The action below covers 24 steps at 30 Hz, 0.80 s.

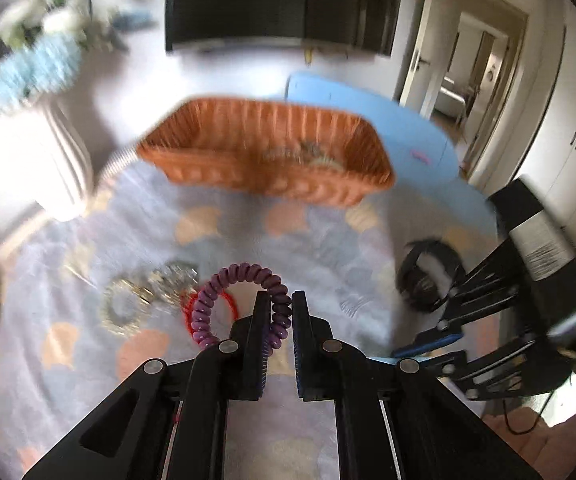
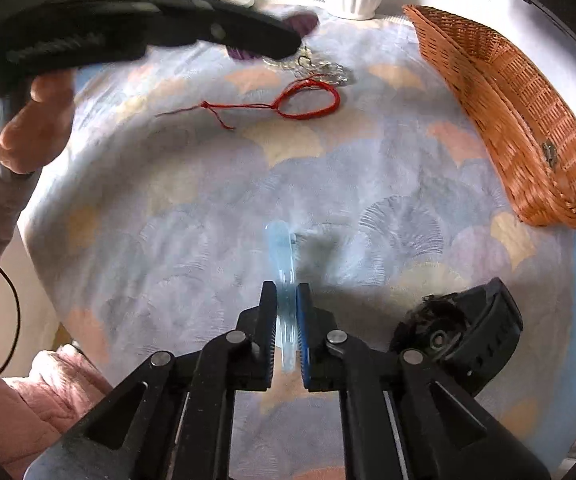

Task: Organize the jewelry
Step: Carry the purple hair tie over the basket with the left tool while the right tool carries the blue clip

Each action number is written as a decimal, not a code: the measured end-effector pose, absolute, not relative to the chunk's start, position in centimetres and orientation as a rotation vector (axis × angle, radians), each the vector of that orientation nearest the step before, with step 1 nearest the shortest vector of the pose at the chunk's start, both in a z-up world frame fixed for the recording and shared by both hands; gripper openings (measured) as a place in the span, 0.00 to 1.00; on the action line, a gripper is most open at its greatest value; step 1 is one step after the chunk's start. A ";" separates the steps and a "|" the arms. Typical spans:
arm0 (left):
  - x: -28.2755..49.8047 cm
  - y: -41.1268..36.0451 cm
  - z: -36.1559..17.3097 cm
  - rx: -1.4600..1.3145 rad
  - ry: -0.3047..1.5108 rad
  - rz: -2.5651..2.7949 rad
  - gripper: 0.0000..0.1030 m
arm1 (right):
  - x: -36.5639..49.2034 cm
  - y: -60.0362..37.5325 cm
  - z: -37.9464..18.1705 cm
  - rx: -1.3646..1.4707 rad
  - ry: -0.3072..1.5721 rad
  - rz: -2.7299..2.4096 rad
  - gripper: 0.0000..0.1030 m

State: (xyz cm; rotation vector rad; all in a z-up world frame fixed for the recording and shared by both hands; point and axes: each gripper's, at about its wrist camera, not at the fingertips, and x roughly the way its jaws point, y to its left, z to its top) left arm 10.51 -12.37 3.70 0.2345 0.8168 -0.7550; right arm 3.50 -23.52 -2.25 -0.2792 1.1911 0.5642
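Listing from nearest outward, each entry with location and reason for placement

Right hand-held gripper [image 2: 286, 292]: jaws closed on a pale blue translucent hair clip [image 2: 283, 256], held edge-on above the pastel shell-patterned cloth [image 2: 191, 208] that covers the counter; judged lifted for carrying to the basket.

Left hand-held gripper [image 1: 281, 300]: jaws narrowly parted around one side of a purple spiral coil hair tie [image 1: 239, 300]; whether the pads actually bite the coil cannot be told through the motion blur.

Black strap watch [image 2: 468, 328]: lying on the cloth just beside the right gripper, untouched.

Red cord bracelet [image 2: 308, 100]: flat on the cloth, loose tails trailing; silver chain bracelet [image 2: 324, 70] touching its far side.

Orange woven wicker basket [image 1: 263, 152]: at the far edge of the cloth, apparently the destination; something metallic already lies inside.

View notes: only the right wrist view shows the red cord's full length and the clip; only the left wrist view looks into the basket and shows the coil clearly, which appears in the right view as a purple blur behind the left gripper
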 end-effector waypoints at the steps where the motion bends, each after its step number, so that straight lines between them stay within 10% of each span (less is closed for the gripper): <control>1: 10.2 -12.0 4.4 0.239 0.802 -0.747 0.10 | 3.3 -23.3 -1.9 -0.261 1.180 0.578 0.10; 24: 20.1 -20.4 7.5 0.240 0.755 -0.652 0.10 | 20.6 -40.5 5.8 0.296 1.069 0.406 0.10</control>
